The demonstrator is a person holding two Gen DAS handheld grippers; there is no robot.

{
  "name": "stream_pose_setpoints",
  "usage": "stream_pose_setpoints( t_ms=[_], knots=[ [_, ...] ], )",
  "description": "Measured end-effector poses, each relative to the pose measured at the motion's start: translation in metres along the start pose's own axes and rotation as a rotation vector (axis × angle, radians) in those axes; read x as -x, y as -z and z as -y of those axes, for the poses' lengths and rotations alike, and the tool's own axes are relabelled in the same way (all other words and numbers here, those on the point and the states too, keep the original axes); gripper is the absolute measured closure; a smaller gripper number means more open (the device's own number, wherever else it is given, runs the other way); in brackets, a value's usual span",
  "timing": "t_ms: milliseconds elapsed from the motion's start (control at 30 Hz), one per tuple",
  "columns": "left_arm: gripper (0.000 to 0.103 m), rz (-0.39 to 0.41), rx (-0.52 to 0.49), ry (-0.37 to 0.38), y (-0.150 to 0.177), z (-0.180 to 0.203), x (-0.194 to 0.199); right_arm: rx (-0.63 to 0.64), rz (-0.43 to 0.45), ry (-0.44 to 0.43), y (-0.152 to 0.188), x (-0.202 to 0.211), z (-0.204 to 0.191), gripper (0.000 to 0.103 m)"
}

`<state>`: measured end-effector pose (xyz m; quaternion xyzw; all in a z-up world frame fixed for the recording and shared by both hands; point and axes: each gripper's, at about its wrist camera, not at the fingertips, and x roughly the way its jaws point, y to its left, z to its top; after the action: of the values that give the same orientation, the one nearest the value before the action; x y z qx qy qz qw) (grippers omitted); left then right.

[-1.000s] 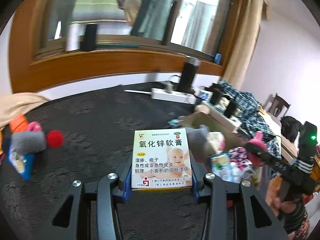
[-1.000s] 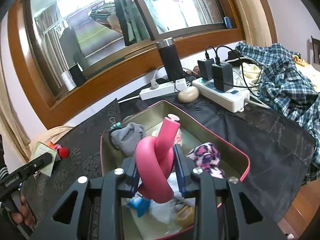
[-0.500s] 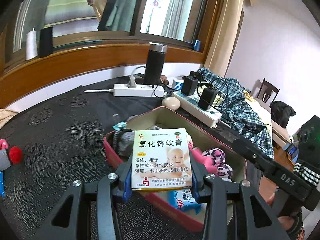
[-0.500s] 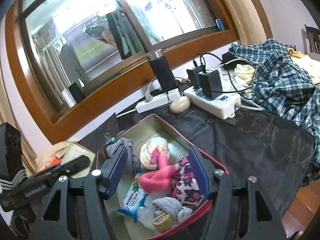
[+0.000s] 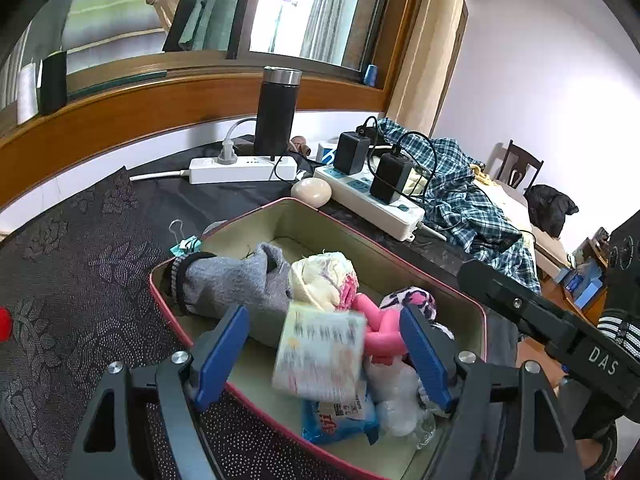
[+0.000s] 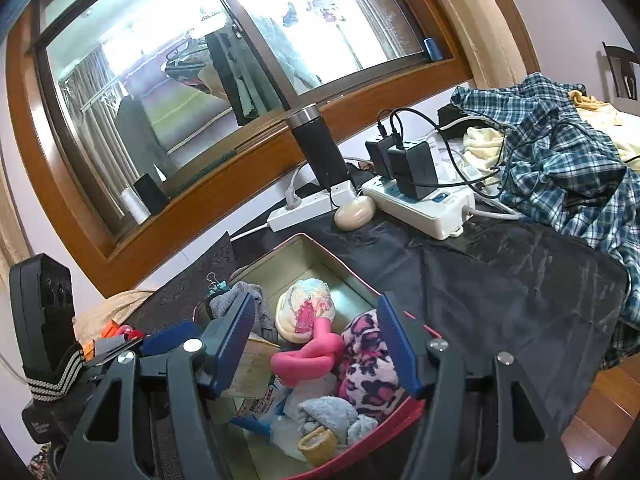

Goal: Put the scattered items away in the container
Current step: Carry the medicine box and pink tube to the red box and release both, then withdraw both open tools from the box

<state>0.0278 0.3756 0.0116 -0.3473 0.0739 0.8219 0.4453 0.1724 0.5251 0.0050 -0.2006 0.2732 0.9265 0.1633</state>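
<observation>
Two grippers were over the container, a pink-rimmed tin, and both stood with jaws spread wide and nothing pinched.

The container lay directly below and ahead of the left gripper, already crowded. The largest item, a grey sock, lay ahead of the left blue pad. The ointment box appeared blurred between the spread jaws, touching neither pad, apparently dropping onto the heap. A pink ring toy lay just inside the right pad.

The right gripper hovered over the same heap, the ring toy between its pads.

Risks, as judged: the box could land tilted on the pile and slide over the near rim. The grippers were close together; a careless withdrawal could knock them together or snag the sock. A red ball, well left of the jaws, remained outside.
</observation>
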Motion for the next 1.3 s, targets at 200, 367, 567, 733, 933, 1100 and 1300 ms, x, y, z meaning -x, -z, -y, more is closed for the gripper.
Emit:
stream_pose_setpoints(
  t_ms=[200,367,567,733,933,1100,1300],
  knots=[
    [0.024,0.016,0.008,-0.036,0.003,-0.009,0.007,0.003,-0.005,-0.001,0.003,-0.001,-0.004,0.036],
    [0.024,0.006,0.015,-0.075,0.006,-0.019,0.008,-0.004,-0.011,0.002,0.006,-0.003,-0.005,0.036],
    [0.024,0.006,-0.014,-0.009,0.007,-0.007,0.012,-0.007,0.001,0.003,0.007,0.001,-0.009,0.036],
    [0.024,-0.03,-0.09,0.001,0.012,0.014,0.001,-0.019,0.021,0.009,0.005,0.007,-0.008,0.036],
    [0.024,-0.06,-0.082,-0.062,0.018,0.006,-0.01,-0.013,0.026,0.006,0.004,0.01,-0.01,0.036],
    [0.024,-0.035,-0.03,-0.119,0.014,-0.018,0.003,-0.003,0.02,-0.001,0.006,0.008,-0.015,0.036],
    [0.024,-0.038,0.035,-0.139,0.02,-0.047,0.016,0.013,0.001,-0.024,0.013,0.006,-0.029,0.036]
  ],
)
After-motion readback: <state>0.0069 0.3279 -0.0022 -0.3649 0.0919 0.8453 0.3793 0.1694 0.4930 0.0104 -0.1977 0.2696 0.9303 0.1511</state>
